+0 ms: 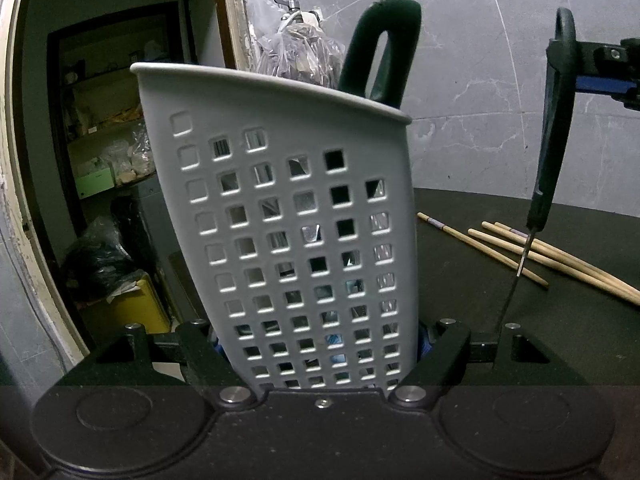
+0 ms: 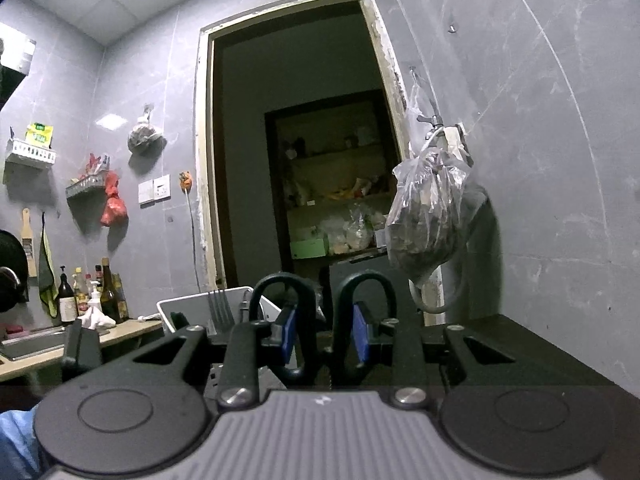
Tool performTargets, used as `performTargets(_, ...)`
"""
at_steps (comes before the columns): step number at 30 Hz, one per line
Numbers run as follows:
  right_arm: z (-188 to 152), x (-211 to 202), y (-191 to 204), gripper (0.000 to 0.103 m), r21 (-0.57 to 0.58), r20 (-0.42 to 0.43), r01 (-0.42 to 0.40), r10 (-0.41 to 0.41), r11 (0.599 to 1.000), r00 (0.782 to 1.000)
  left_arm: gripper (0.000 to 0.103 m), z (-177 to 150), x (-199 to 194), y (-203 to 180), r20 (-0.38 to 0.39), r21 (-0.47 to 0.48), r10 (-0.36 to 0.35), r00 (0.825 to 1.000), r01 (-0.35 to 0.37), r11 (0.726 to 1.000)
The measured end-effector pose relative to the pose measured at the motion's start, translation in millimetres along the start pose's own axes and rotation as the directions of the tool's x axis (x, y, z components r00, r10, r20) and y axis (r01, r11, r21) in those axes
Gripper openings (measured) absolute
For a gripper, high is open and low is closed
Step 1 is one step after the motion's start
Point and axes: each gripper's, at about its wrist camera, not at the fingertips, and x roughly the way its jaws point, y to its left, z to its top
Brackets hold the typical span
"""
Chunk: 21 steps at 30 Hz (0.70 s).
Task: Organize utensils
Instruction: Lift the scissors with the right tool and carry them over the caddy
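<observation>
Left wrist view: the left gripper (image 1: 320, 344) is clenched on the base of the grey perforated utensil holder (image 1: 280, 208), which rises straight ahead of it and tilts slightly. A dark green looped handle (image 1: 380, 52) already sticks out of its top. Off to the right, and well above the counter (image 1: 480, 240), the right gripper (image 1: 576, 68) comes in from the frame edge grasping black-handled scissors (image 1: 554, 128), blades hanging down. Beyond and to the right lie wooden chopsticks (image 1: 560, 256) on the counter, not yet collected.

Right wrist view: the right gripper (image 2: 324, 332) grasps the scissors (image 2: 324, 320) by their two handle loops, blue pads pressing from both sides. The holder's rim (image 2: 208, 300) shows ahead and to the left, with fork tines (image 2: 220, 304) standing in it.

The step in hand looks like dropping the scissors into the holder. It would go best by bringing the blades above the open mouth, clear of the green handle and fork, then lowering them tip-first while the left gripper steadies the holder.

No brand or label is legible in either view.
</observation>
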Motion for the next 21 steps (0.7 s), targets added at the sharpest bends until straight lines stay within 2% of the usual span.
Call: performTargets(21,3.4,-1.5,-0.9,0.036,-0.011,-0.003,-0.008,0.008,1.000,1.000,0.079,-0.2,-0.5,-1.0,0.000,0.001,0.001,1.000,-0.001,1.000)
